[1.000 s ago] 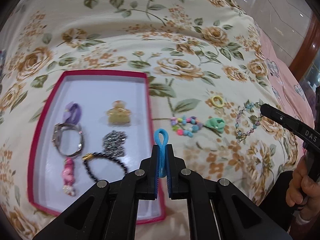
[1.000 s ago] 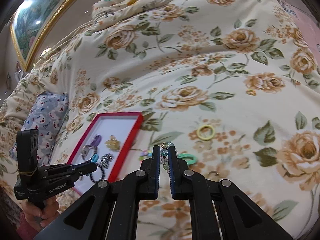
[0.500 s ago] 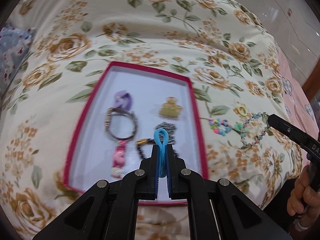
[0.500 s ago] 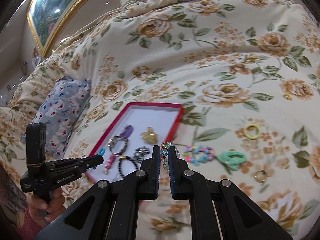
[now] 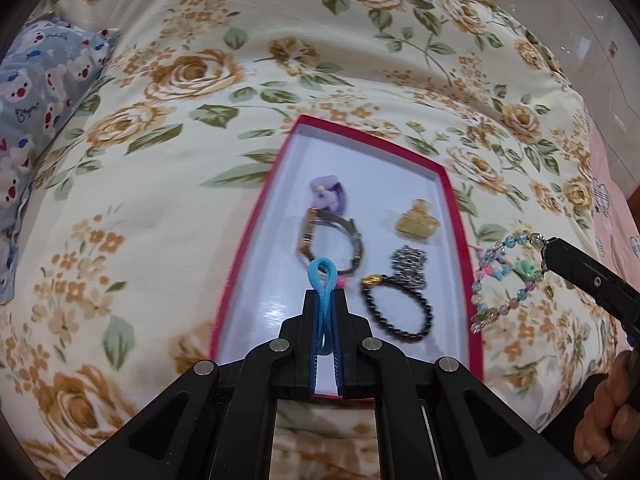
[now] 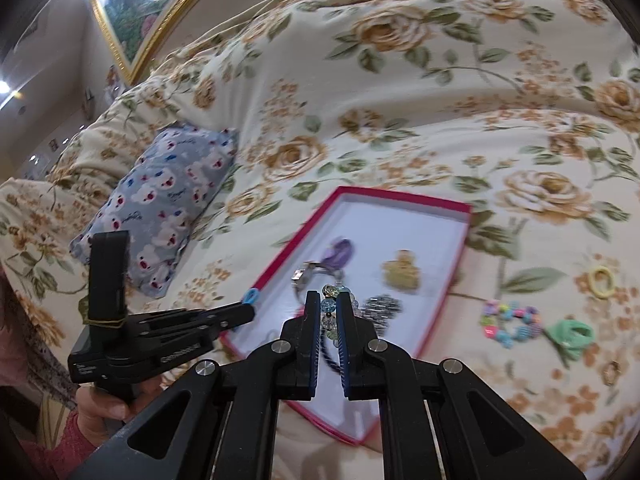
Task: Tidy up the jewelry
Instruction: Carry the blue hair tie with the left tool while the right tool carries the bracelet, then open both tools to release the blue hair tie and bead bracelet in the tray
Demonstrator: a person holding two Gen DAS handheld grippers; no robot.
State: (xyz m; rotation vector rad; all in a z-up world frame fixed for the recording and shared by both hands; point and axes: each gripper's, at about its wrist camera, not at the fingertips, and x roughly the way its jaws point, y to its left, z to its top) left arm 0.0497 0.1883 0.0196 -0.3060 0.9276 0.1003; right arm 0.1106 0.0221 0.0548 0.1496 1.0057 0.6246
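The left gripper (image 5: 325, 300) is clamped on a blue hair loop (image 5: 322, 280) over the red-rimmed tray (image 5: 256, 216). In the tray, a watch (image 5: 328, 240) lies at twelve o'clock from it and a dark bead bracelet (image 5: 400, 308) at three. Further right, the right gripper (image 6: 328, 312) pinches a pastel bead bracelet (image 5: 500, 280), seemingly hanging clear of the floral bedspread (image 5: 160, 160).

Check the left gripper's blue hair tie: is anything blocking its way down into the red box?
Nothing visible blocks it. The left gripper holds the blue hair tie above the red box, which is open-topped. The watch and black bead bracelet lie inside, with bare floor near the left wall.
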